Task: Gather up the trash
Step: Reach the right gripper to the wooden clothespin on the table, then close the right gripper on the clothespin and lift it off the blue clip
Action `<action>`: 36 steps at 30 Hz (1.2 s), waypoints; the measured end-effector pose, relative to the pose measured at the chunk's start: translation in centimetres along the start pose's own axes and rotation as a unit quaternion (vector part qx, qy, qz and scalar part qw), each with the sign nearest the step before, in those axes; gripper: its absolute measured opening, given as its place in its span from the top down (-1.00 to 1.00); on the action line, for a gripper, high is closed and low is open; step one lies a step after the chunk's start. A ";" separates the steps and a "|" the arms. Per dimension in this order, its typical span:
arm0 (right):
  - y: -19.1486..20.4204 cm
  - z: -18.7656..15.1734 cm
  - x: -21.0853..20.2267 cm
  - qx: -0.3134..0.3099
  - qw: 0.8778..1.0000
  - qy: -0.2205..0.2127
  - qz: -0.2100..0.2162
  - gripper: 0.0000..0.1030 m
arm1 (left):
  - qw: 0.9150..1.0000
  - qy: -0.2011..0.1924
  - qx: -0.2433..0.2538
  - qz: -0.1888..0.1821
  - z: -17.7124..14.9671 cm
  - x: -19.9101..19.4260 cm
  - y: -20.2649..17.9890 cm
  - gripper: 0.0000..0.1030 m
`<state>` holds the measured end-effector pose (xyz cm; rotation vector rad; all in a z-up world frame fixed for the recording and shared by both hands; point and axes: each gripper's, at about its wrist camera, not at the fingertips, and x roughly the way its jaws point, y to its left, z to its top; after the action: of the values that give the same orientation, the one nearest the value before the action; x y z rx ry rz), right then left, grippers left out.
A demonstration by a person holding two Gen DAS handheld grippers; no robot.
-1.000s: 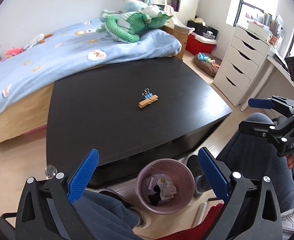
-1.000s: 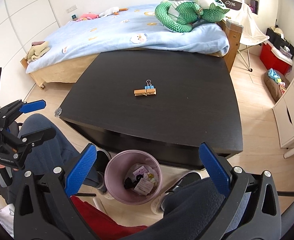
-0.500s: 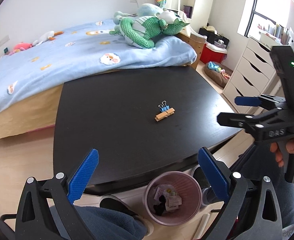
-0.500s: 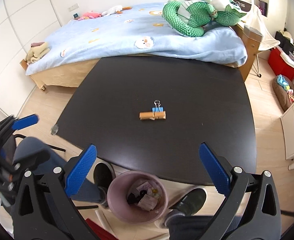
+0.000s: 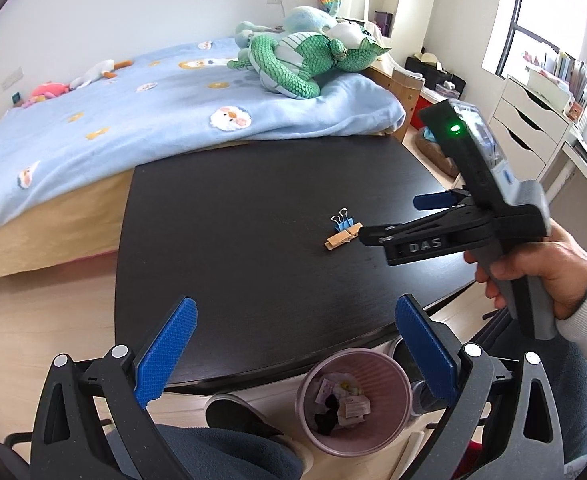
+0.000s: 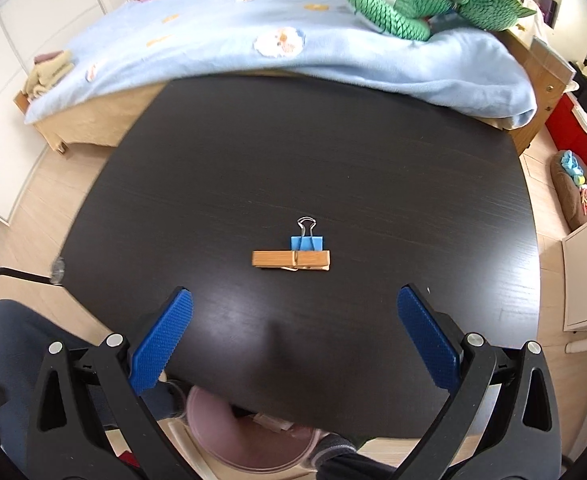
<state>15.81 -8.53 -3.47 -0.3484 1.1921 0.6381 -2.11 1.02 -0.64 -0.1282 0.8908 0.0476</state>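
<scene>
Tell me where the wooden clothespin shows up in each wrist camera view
Left wrist: the wooden clothespin lies right of centre on the black table, just off the right gripper.
Right wrist: the clothespin sits near centre, ahead of the open fingers.
Shared landmark: the blue binder clip beside it.

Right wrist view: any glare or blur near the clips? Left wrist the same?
Right wrist view: soft sheen on the black table just ahead of the right gripper; wooden clothespin and blue binder clip are sharp, the trash bin at the bottom is smeared. Left wrist view: window blown out, clips sharp; heavy fisheye bending in both.
</scene>
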 end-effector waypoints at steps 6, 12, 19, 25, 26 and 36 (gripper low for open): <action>0.1 1.0 3.4 -0.005 1.000 0.029 -0.005 -0.94 | 1.000 0.003 -0.003 0.001 0.2 0.3 0.4 -0.85; 0.5 1.3 6.1 -0.009 0.999 0.052 -0.012 -0.94 | 1.000 0.008 -0.005 0.000 0.1 0.6 0.6 -0.85; 0.6 1.3 7.5 -0.008 0.998 0.064 -0.009 -0.56 | 1.000 0.012 -0.013 -0.002 -0.1 1.1 1.0 -0.85; 0.6 1.1 7.6 -0.012 0.998 0.063 -0.011 -0.29 | 1.000 0.016 -0.016 -0.003 -0.3 1.3 1.1 -0.85; 0.6 1.1 7.6 -0.014 0.998 0.062 -0.013 -0.23 | 1.000 0.016 -0.016 -0.003 -0.3 1.4 1.1 -0.85; 0.1 1.0 6.4 -0.014 0.999 0.049 -0.009 -0.17 | 1.000 0.015 -0.011 -0.007 0.1 2.0 0.7 -0.85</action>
<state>17.91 -6.16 -9.13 -0.4165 1.2733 0.6282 -0.81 1.73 -2.19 -0.1566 0.9202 0.0423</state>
